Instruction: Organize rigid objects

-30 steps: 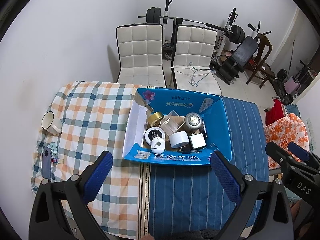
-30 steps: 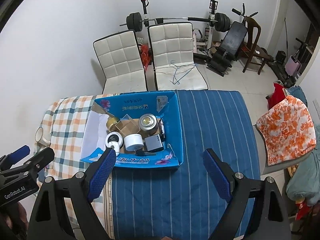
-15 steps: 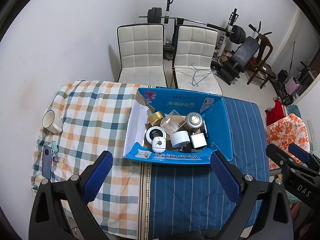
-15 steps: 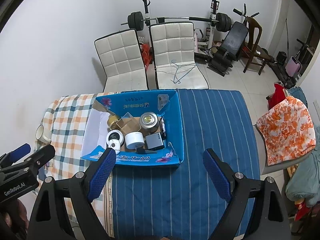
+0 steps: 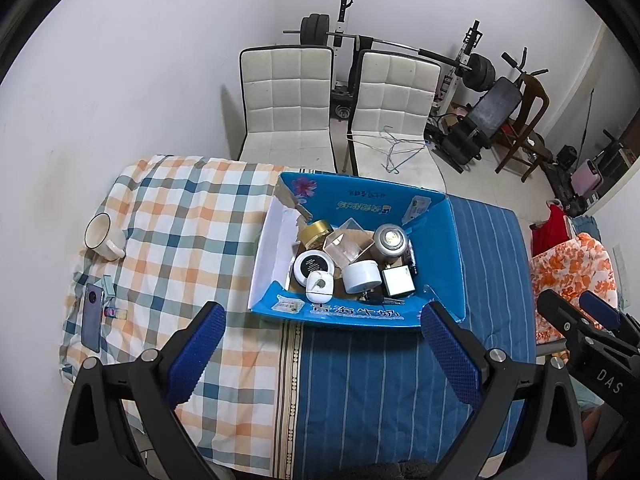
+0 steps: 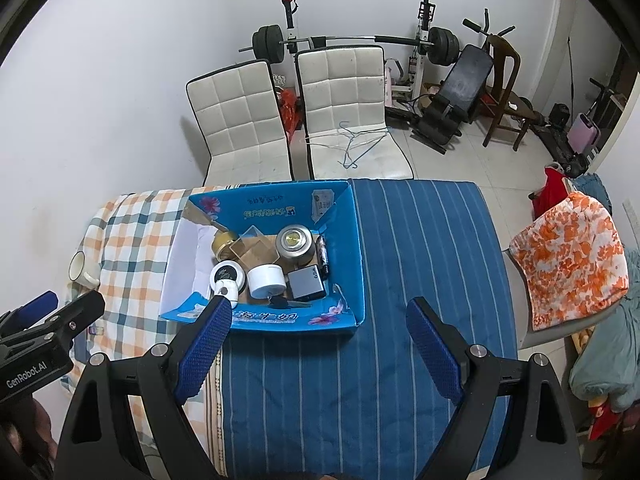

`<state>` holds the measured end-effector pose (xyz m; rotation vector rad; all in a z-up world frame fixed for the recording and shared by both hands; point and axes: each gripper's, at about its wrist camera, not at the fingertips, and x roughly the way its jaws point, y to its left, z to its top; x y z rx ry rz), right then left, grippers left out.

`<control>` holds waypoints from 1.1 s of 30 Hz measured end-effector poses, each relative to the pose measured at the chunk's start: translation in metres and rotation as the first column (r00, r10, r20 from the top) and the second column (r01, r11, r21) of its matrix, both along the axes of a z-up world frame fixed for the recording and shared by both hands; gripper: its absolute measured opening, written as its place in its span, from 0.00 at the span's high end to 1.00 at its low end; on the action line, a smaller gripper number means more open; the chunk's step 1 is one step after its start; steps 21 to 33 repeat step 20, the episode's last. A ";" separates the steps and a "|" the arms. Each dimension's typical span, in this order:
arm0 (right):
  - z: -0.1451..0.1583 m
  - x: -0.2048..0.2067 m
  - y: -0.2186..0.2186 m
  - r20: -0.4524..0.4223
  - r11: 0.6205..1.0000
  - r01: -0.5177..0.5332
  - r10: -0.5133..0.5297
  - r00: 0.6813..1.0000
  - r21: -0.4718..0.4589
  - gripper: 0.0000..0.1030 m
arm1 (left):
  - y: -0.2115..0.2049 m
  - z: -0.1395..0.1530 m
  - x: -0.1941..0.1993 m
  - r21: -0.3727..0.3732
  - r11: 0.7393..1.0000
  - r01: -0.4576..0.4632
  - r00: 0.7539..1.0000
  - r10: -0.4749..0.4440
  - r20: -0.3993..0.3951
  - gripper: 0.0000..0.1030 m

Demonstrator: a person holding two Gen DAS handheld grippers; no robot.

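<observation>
A blue cardboard box [image 5: 440, 248] [image 6: 348, 240] sits mid-table and holds several rigid items: a gold tin [image 5: 316, 233], a clear cube [image 5: 346, 246], a silver round can [image 5: 390, 240] [image 6: 294, 242], a black-lidded jar [image 5: 314, 266], a white cylinder [image 5: 361, 276] [image 6: 267, 280], a small white case [image 5: 320, 286] and a dark square box [image 6: 306, 283]. My left gripper [image 5: 320, 344] is open and empty, above the table in front of the box. My right gripper [image 6: 318, 340] is open and empty, also in front of the box.
A white mug [image 5: 102, 234] and a phone [image 5: 93, 322] lie on the checked cloth at the left. Blue striped cloth [image 6: 420, 260] covers the right half. Two white chairs [image 5: 288, 100] stand behind the table. An orange-patterned chair [image 6: 568, 256] is at the right edge.
Both grippers have drifted slightly; the box sits a touch lower in both views. Both stay open and empty.
</observation>
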<state>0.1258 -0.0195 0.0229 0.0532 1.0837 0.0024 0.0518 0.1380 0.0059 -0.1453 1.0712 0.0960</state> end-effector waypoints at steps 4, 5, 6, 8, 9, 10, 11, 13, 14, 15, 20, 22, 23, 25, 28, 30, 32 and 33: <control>-0.001 -0.002 0.000 0.002 1.000 -0.003 0.003 1.000 -0.002 0.12 | 0.001 0.000 -0.007 0.002 1.000 -0.015 1.000 0.015 0.007 0.03; 0.000 -0.002 -0.001 0.002 1.000 -0.003 0.003 1.000 -0.002 0.12 | 0.001 0.000 -0.008 0.002 1.000 -0.016 1.000 0.016 0.008 0.03; 0.000 -0.003 -0.001 0.002 1.000 -0.004 0.004 1.000 -0.004 0.12 | 0.001 0.000 -0.009 0.003 1.000 -0.016 1.000 0.016 0.009 0.03; -0.001 -0.004 -0.001 0.002 1.000 -0.004 0.004 1.000 -0.012 0.12 | 0.001 0.000 -0.009 0.003 1.000 -0.016 1.000 0.016 0.008 0.03; 0.000 -0.004 -0.001 0.002 1.000 -0.006 0.006 1.000 -0.016 0.12 | 0.000 0.000 -0.009 0.003 1.000 -0.017 1.000 0.017 0.007 0.03; -0.001 -0.004 -0.001 0.000 1.000 -0.005 0.005 1.000 -0.020 0.12 | 0.000 0.001 -0.009 0.005 1.000 -0.014 1.000 0.014 0.005 0.03; 0.000 -0.004 0.000 -0.003 1.000 -0.007 0.007 1.000 -0.022 0.12 | 0.000 0.001 -0.009 0.008 1.000 -0.010 1.000 0.010 0.004 0.03; 0.000 -0.005 0.000 -0.003 1.000 -0.007 0.007 1.000 -0.028 0.12 | -0.001 0.002 -0.009 0.013 1.000 -0.008 1.000 0.008 0.006 0.03; 0.001 -0.006 0.000 0.000 0.999 -0.005 0.005 1.000 -0.034 0.12 | -0.001 0.002 -0.009 0.013 1.000 -0.006 1.000 0.006 0.008 0.03; 0.002 -0.006 0.001 0.002 0.999 -0.006 0.006 1.000 -0.040 0.12 | -0.002 0.003 -0.008 0.014 1.000 -0.005 1.000 0.005 0.009 0.03; 0.002 -0.008 0.002 0.003 0.999 -0.007 0.008 1.000 -0.052 0.12 | -0.002 0.003 -0.008 0.023 1.000 -0.003 1.000 0.003 0.009 0.03; 0.002 -0.008 0.002 0.003 0.999 -0.007 0.008 1.000 -0.052 0.12 | -0.002 0.003 -0.008 0.023 1.000 -0.003 1.000 0.003 0.009 0.03; 0.002 -0.008 0.002 0.003 0.999 -0.007 0.008 1.000 -0.052 0.12 | -0.002 0.003 -0.008 0.023 1.000 -0.003 1.000 0.003 0.009 0.03; 0.002 -0.008 0.002 0.003 0.999 -0.007 0.008 1.000 -0.052 0.12 | -0.002 0.003 -0.008 0.023 1.000 -0.003 1.000 0.003 0.009 0.03; 0.002 -0.008 0.002 0.003 0.999 -0.007 0.008 1.000 -0.052 0.12 | -0.002 0.003 -0.008 0.023 1.000 -0.003 1.000 0.003 0.009 0.03; 0.002 -0.008 0.002 0.003 0.999 -0.007 0.008 1.000 -0.052 0.12 | -0.002 0.003 -0.008 0.023 1.000 -0.003 1.000 0.003 0.009 0.03; 0.002 -0.008 0.002 0.003 0.999 -0.007 0.008 1.000 -0.052 0.12 | -0.002 0.003 -0.008 0.023 1.000 -0.003 1.000 0.003 0.009 0.03; 0.002 -0.008 0.002 0.003 0.999 -0.007 0.008 1.000 -0.052 0.12 | -0.002 0.003 -0.008 0.023 1.000 -0.003 1.000 0.003 0.009 0.03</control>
